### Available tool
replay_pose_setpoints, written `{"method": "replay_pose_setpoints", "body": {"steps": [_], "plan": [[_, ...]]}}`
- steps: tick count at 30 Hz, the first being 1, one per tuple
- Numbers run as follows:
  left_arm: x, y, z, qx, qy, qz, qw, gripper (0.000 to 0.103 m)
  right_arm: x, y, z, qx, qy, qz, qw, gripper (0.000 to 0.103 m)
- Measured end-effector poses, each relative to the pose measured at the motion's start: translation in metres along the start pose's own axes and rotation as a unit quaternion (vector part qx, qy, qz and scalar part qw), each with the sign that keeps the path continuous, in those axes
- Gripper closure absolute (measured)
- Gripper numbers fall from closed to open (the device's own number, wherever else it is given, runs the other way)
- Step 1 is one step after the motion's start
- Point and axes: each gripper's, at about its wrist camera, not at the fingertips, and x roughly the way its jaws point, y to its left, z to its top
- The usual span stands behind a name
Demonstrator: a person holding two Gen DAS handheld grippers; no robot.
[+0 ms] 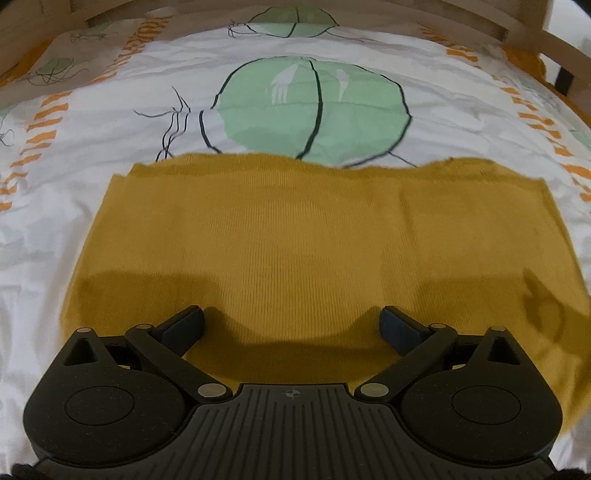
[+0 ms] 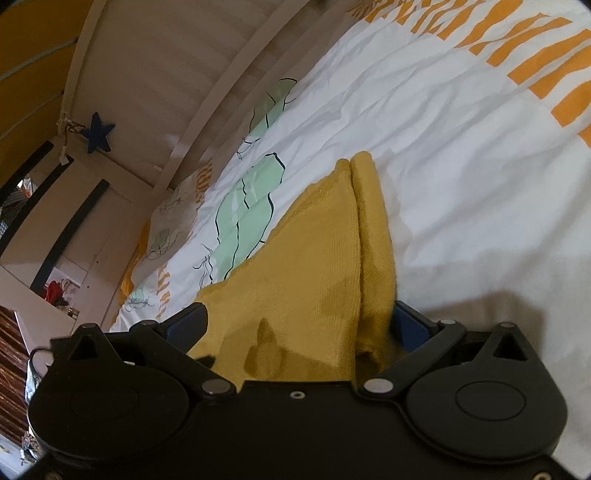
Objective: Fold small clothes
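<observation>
Hovering low over the mustard knit garment [image 1: 295, 236], left gripper [image 1: 291, 319] has its jaws spread wide, nothing between them, fingers [image 1: 184, 325] just above the near part of the fabric. Garment lies flat on the bed, on a white duvet cover [image 1: 92, 122] printed with green round shapes and orange dashes; far edge runs straight across, just under the big green print. Wooden bed frame [image 1: 480, 22] shows past the duvet. Right gripper [image 2: 299, 321] is also spread, but garment fabric [image 2: 314, 258] sits bunched between its fingers [image 2: 188, 325], rising in a folded ridge away from the camera; jaws aren't clenched on it, and I can't tell whether the pads touch the cloth. Blue star ornament [image 2: 98, 133] hangs on the wall in the right wrist view.
</observation>
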Motion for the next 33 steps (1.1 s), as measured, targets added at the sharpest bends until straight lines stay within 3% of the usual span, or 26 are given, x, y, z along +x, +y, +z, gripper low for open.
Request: {"method": "replay_pose_setpoints", "body": {"steps": [6,16,19,21,24,29,33], "plan": [[-0.018,0.019,-0.006,0.01,-0.001,-0.004,0.9999,0.002,-0.001,-0.001,0.0,-0.004,0.004,0.006,1.0,0.0],[-0.038,0.087,0.0,-0.004,-0.02,0.014,0.9997,0.002,-0.001,0.002,-0.002,-0.016,0.007,-0.001,1.0,0.002],[-0.035,0.103,0.0,-0.025,-0.018,0.007,0.9995,0.002,0.002,0.006,0.0,-0.011,0.015,-0.021,1.0,0.023],[-0.032,0.112,0.001,-0.037,-0.014,-0.002,0.9992,0.002,0.005,0.006,0.002,0.003,0.02,-0.037,0.999,0.049],[-0.027,0.117,0.004,-0.034,-0.008,-0.009,0.9994,0.002,0.009,0.007,0.004,0.013,0.027,-0.066,0.997,0.073],[-0.026,0.12,0.013,-0.019,-0.006,-0.023,0.9996,0.002,0.007,0.033,0.006,-0.015,0.027,-0.107,0.994,0.078],[-0.028,0.125,0.017,-0.019,-0.002,-0.031,0.9993,0.002,0.009,0.063,0.011,-0.035,0.022,-0.108,0.993,0.079]]}}
